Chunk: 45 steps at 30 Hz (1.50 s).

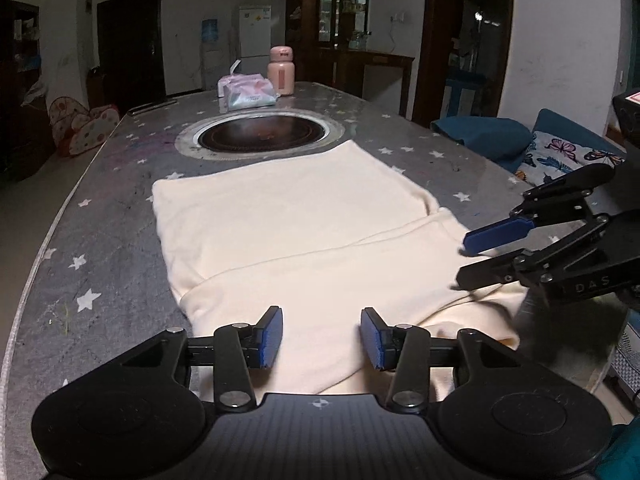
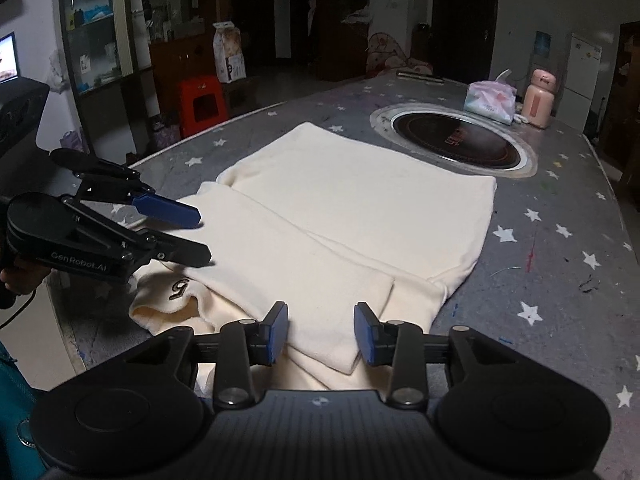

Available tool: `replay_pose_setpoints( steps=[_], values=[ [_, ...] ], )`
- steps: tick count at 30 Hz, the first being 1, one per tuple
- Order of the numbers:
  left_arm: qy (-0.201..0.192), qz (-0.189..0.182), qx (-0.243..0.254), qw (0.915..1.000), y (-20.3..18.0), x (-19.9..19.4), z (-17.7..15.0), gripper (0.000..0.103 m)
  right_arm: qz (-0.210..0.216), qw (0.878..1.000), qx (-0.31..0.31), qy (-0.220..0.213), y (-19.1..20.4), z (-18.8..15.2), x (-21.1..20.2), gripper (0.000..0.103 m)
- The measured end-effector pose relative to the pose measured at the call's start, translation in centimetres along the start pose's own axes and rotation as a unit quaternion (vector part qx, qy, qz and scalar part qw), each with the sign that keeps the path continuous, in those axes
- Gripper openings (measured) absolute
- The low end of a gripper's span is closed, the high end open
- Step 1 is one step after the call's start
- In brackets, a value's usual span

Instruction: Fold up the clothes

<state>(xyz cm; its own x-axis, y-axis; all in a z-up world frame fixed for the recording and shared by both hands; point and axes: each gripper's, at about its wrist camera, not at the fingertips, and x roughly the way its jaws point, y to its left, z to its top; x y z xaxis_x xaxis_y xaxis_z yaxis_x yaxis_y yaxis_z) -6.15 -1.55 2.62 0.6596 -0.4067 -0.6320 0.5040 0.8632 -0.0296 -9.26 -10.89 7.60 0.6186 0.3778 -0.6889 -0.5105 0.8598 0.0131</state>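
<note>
Both claws are apart with nothing pinched: left gripper (image 1: 322,338) and right gripper (image 2: 321,332) hover over the near edge of the cream garment (image 1: 296,236). It's folded flat, layers overlapping, spread on the star-patterned table (image 1: 100,240).

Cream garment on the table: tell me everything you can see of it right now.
The cream garment looks like soft knit. It lies flat on the star-patterned table, partly folded, with a flap laid across its near half. A dark embroidered mark shows near one edge. Its far edge ends beside the round inset cooktop. Both tongs, left and right, stand open above it, gripping nothing.
</note>
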Motion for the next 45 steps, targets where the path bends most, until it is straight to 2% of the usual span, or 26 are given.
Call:
replay_pose_setpoints(
  steps=[5, 11, 16, 20, 22, 25, 29, 33, 37, 39, 42, 45],
  values=[
    [0.008, 0.003, 0.012, 0.9999, -0.7, 0.4, -0.5, 0.047, -0.005, 1.000, 0.002, 0.003, -0.1, -0.7, 0.2, 0.037],
    [-0.007, -0.003, 0.016, 0.9998, -1.2, -0.4, 0.0, 0.049, -0.004, 1.000, 0.007, -0.017, -0.2, -0.6, -0.8, 0.037],
    [0.012, -0.005, 0.021, 0.9997, -1.6, 0.4, -0.6, 0.049, -0.006, 1.000, 0.014, -0.003, -0.4, -1.7, -0.4, 0.036],
    [0.009, -0.005, 0.019, 0.9998, -1.5, 0.2, -0.4, 0.049, -0.007, 1.000, 0.019, -0.017, -0.7, -1.4, -1.5, 0.036],
    [0.008, -0.005, 0.019, 0.9998, -1.6, 0.3, -0.3, 0.049, 0.004, 0.999, 0.022, -0.028, -0.6, -1.3, -1.8, 0.036],
    [0.012, -0.005, 0.019, 0.9997, -1.6, 0.3, -0.6, 0.050, 0.021, 0.999, 0.028, -0.020, -0.4, -1.5, -1.1, 0.036],
    [0.011, -0.007, 0.024, 0.9996, -1.3, -0.9, -0.7, 0.052, 0.023, 0.999, 0.020, -0.009, -0.3, -1.9, -0.7, 0.036],
    [0.012, -0.018, 0.045, 0.9987, -1.2, -2.8, -1.3, 0.054, 0.020, 1.000, 0.001, -0.013, -0.3, -1.4, -1.9, 0.038],
    [0.015, -0.041, 0.094, 0.9946, -2.2, -4.3, -2.4, 0.054, 0.020, 0.999, -0.038, -0.003, 0.2, -1.5, -2.7, 0.045],
    [0.016, -0.051, 0.122, 0.9910, -2.8, -4.8, -3.1, 0.054, 0.022, 0.998, -0.060, 0.000, 0.5, -1.8, -2.9, 0.046],
    [0.016, -0.042, 0.162, 0.9858, -3.8, -4.5, -3.9, 0.054, 0.023, 0.995, -0.100, 0.003, 1.6, -2.4, -3.3, 0.047],
    [0.009, -0.025, 0.170, 0.9851, -4.0, -4.0, -4.2, 0.054, 0.027, 0.992, -0.122, 0.007, 2.3, -2.8, -3.6, 0.049]
  ],
)
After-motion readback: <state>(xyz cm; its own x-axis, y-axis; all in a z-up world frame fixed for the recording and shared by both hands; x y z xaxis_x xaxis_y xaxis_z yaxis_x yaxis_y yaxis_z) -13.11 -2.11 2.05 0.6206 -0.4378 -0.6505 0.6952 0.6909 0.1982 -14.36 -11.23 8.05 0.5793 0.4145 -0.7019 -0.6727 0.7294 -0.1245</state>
